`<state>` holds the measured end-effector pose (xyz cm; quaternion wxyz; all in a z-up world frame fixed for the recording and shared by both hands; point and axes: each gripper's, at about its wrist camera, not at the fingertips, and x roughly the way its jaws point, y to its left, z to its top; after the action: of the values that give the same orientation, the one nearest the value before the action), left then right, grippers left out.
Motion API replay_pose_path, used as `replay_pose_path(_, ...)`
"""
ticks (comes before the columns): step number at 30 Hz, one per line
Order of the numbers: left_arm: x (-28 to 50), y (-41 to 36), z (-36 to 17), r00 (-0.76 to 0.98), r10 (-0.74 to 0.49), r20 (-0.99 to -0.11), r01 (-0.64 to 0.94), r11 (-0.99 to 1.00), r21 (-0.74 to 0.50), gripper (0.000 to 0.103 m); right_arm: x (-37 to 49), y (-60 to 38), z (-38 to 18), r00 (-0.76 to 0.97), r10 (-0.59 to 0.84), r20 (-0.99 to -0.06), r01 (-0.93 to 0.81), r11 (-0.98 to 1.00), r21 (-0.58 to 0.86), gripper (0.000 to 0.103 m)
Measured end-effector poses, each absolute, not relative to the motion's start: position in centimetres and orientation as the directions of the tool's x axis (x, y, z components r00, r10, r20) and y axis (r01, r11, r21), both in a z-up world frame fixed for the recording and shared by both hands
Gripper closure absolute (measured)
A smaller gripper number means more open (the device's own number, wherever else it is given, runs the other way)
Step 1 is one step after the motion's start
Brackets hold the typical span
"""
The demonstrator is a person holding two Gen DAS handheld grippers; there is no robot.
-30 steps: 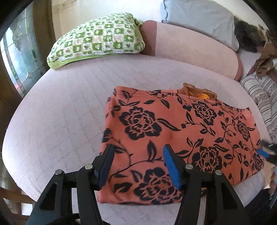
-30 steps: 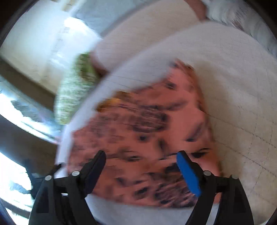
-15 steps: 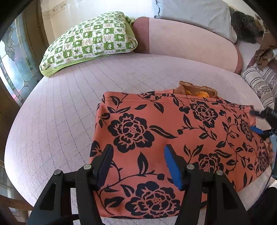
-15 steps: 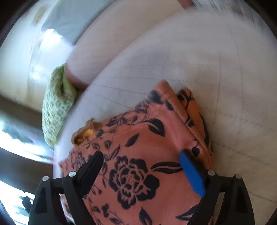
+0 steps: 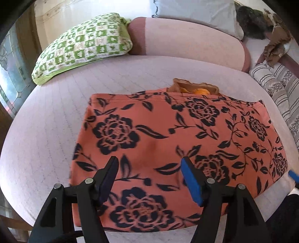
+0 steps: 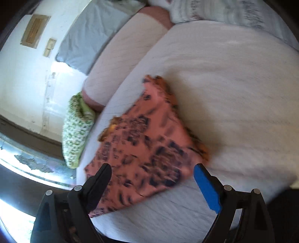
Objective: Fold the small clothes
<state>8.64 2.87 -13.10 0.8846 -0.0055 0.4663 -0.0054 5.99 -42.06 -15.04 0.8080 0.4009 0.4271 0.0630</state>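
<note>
An orange garment with black flowers (image 5: 168, 142) lies folded flat in a rectangle on the pale bed (image 5: 46, 130). A brown and orange piece (image 5: 194, 88) shows at its far edge. My left gripper (image 5: 149, 177) is open and empty, just above the garment's near part. My right gripper (image 6: 152, 185) is open and empty, above the near corner of the garment (image 6: 145, 142), which is blurred in the right wrist view. A blue tip of the right gripper (image 5: 293, 176) shows at the right edge of the left wrist view.
A green checked pillow (image 5: 82, 46) lies at the back left, a pink bolster (image 5: 186, 41) and a grey pillow (image 5: 194, 13) behind. Striped cloth (image 5: 280, 89) lies at the right. A window (image 5: 9, 65) is at the left. The bed edge is near the grippers.
My right gripper has pulled back and away from the garment, which now looks smaller and farther. My left gripper has shifted slightly over the garment. Both stay open.
</note>
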Motion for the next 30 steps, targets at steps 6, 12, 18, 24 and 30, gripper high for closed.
replay_pose_path(6,9.0,-0.3,-13.2,0.584,-0.044,-0.810,0.057,0.998,-0.013,0.034,7.0,-43.4,-17.8,0.614,0.463,-0.639,0.318,0.596,0.737,0.011)
replay_pose_path(12,9.4,-1.9,-13.1,0.606,-0.067,-0.792,0.088,0.996,-0.017,0.033,8.1,-43.8,-17.0,0.693,0.477,-0.540,0.281,0.511,0.812,0.020)
replay_pose_path(18,11.0,-2.5,-16.2,0.536,-0.018,-0.844,0.089,0.995,0.035,0.030,9.8,-42.9,-17.8,0.638,0.428,-0.640,0.330,0.598,0.730,0.029)
replay_pose_path(24,11.6,-1.5,-16.2,0.530,-0.077,-0.845,0.092,0.995,-0.034,0.030,12.8,-39.7,-14.6,0.590,0.418,-0.691,0.226,0.735,0.639,0.088)
replay_pose_path(30,7.2,5.6,-10.6,0.692,-0.130,-0.711,-0.034,0.977,-0.211,0.032,13.4,-27.2,-1.8,0.669,0.456,-0.586,-0.164,0.860,0.482,0.089)
